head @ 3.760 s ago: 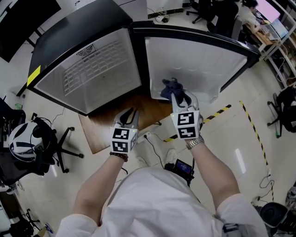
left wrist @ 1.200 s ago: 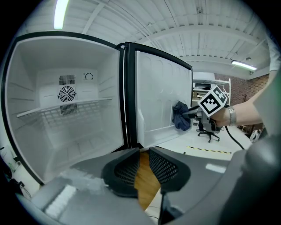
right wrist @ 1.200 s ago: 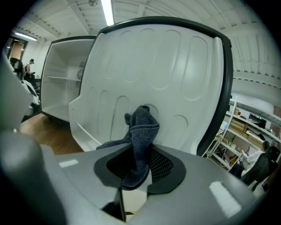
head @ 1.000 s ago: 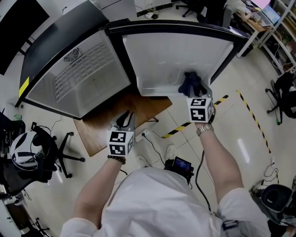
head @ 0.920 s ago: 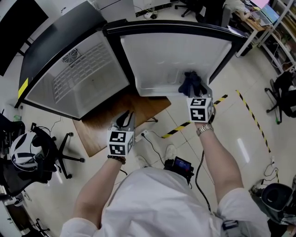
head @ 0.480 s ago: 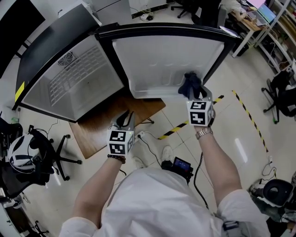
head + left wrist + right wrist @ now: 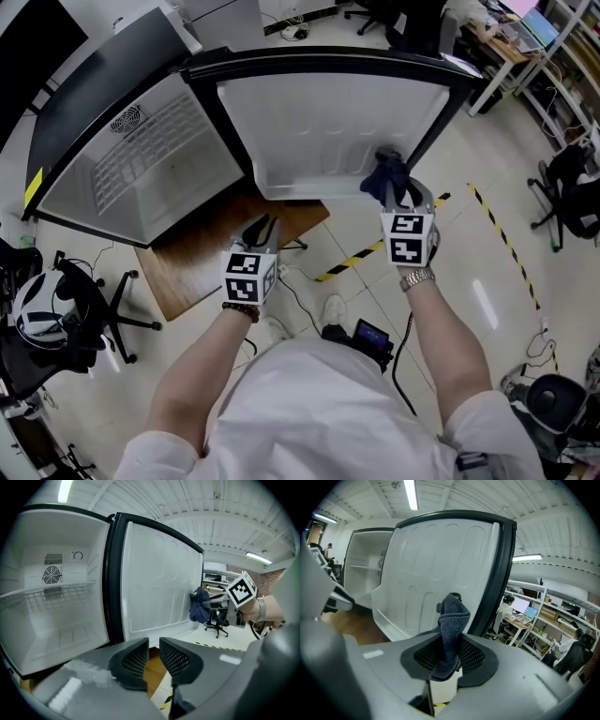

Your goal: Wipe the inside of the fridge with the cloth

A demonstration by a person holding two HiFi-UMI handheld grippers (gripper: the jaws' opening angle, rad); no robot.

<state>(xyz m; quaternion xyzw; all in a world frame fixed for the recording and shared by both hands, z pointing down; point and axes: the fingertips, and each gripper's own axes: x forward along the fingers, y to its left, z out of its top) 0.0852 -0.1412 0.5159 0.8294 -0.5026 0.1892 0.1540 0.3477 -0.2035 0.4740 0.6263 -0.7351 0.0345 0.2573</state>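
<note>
The fridge stands open; its white door liner faces me and the white compartment with a wire shelf lies to the left. A dark blue cloth hangs bunched from my right gripper, which is shut on it at the liner's lower right corner, close to the door's black edge. The right gripper view shows the cloth standing up between the pads in front of the liner. My left gripper hovers below the door's lower left corner, its jaws a narrow gap apart with nothing between them.
A wooden board lies on the floor under the fridge. Yellow-black tape runs across the tiles. An office chair and a helmet stand at the left. Desks, shelves and seated people are behind the door at right.
Since the earliest frame the right gripper has carried the cloth from the liner's left-middle to its lower right corner, where it stays. The left gripper has drifted slightly right.
</note>
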